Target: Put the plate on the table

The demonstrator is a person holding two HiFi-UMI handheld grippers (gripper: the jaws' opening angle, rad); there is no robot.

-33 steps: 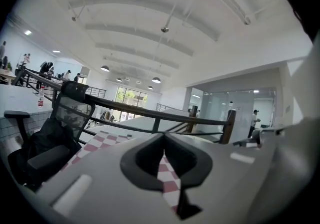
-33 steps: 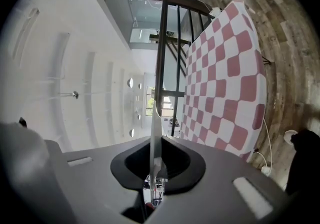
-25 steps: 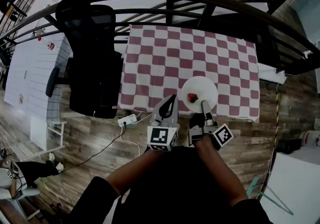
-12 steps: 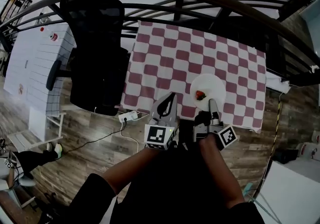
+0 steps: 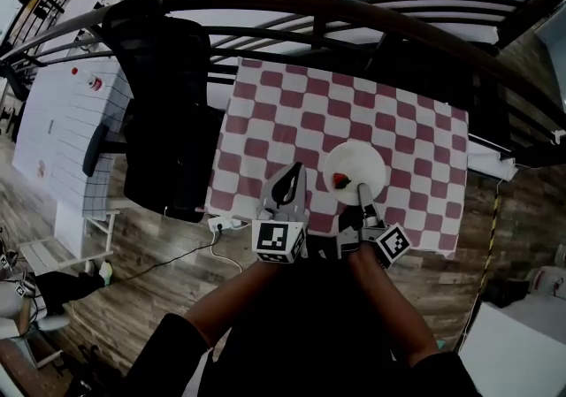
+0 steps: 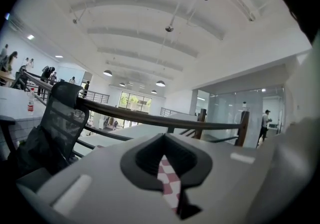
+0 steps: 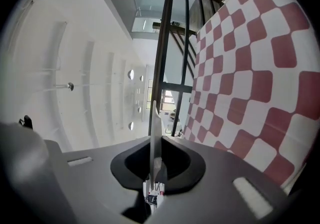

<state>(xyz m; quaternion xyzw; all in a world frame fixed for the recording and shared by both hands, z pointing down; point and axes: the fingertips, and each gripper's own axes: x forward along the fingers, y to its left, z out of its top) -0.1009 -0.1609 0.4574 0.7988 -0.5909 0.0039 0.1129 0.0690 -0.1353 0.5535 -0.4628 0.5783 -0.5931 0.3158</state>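
A white plate (image 5: 358, 165) with a small red item (image 5: 340, 179) on it is over the near right part of the red-and-white checkered table (image 5: 292, 121). My right gripper (image 5: 361, 192) is shut on the plate's near rim. In the right gripper view the rim shows edge-on as a thin white blade (image 7: 153, 133) pinched in the right gripper (image 7: 154, 168). Whether the plate rests on the cloth I cannot tell. My left gripper (image 5: 294, 171) is over the cloth's near edge, left of the plate. In its own view the left gripper (image 6: 168, 173) is shut and holds nothing.
A black office chair (image 5: 168, 112) stands against the table's left side. A dark curved railing (image 5: 371, 11) runs behind the table. A white power strip (image 5: 223, 224) with its cord lies on the wooden floor below the table's near left corner. A white desk (image 5: 62, 121) stands further left.
Both grippers have moved forward from the table's near edge to further over the cloth. The plate went with the right gripper, which has kept its hold.
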